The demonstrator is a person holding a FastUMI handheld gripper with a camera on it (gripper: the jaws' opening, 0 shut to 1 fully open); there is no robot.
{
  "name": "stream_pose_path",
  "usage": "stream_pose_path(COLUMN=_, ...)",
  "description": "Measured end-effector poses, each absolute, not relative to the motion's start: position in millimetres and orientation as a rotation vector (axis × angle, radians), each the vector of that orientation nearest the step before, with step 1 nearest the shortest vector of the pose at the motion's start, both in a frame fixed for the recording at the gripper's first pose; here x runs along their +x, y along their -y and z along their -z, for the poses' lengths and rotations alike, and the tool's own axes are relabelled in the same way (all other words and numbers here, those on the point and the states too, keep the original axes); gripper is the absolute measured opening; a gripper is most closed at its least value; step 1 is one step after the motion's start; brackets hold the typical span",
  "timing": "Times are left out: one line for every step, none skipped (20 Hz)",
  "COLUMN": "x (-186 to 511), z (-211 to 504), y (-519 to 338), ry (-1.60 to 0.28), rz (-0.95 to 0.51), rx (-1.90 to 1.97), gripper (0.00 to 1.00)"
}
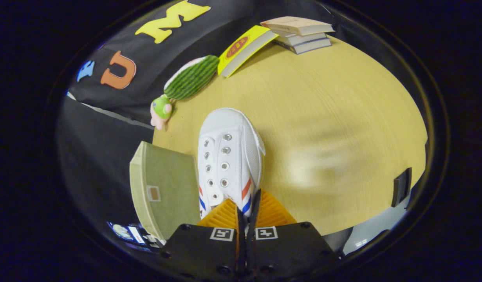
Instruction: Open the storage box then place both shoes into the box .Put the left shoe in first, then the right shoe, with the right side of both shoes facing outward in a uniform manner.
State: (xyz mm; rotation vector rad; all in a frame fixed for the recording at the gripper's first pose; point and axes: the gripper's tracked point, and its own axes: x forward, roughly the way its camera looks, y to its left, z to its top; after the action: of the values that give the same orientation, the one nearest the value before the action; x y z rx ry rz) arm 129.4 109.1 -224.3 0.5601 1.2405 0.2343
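The claw (pixel 246 209), its two fingers drawn nearly together, grips a white shoe (pixel 229 156) by the thin wall of its heel collar, the toe pointing away over the round wooden bench (pixel 342 117). The shoe looks lifted clear of the bench, and its red and blue stripes show on both flanks near the fingers. Just beside it, on the left, stands the olive-green storage box (pixel 164 188); whether its lid is open cannot be told from this angle. Beyond the shoe lie a striped plush toy (pixel 188 80), a yellow book (pixel 244 49) and a stack of books (pixel 301 33). Done well, the step likely calls for a firm pinch, a level carry, and turning the shoe so its right side faces outward before lowering it in.
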Motion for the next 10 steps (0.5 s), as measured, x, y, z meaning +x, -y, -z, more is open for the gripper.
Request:
stream_pose_path(x=129, z=206, y=-119, ry=-1.217, rz=-0.249, rx=0.557, gripper=0.06)
stream_pose_path(x=126, z=187, y=-130, ry=-1.200, rz=-0.261, rx=0.553, gripper=0.06)
stream_pose_path(x=125, z=168, y=-144, ry=-1.184, rz=-0.276, rx=0.545, gripper=0.06)
stream_pose_path(x=124, z=153, y=-159, ry=-1.172, rz=-0.294, rx=0.530, gripper=0.06)
stream_pose_path(x=122, z=138, y=-173, ry=-1.160, rz=-0.311, rx=0.512, gripper=0.06)
stream_pose_path(x=121, z=126, y=-188, ry=-1.147, rz=-0.332, rx=0.491, gripper=0.06)
stream_pose_path(x=120, z=116, y=-203, ry=-1.138, rz=-0.346, rx=0.480, gripper=0.06)
stream_pose_path(x=120, z=109, y=-219, ry=-1.133, rz=-0.359, rx=0.471, gripper=0.06)
stream_pose_path(x=119, z=105, y=-234, ry=-1.132, rz=-0.370, rx=0.460, gripper=0.06)
stream_pose_path(x=119, z=102, y=-249, ry=-1.137, rz=-0.379, rx=0.451, gripper=0.06)
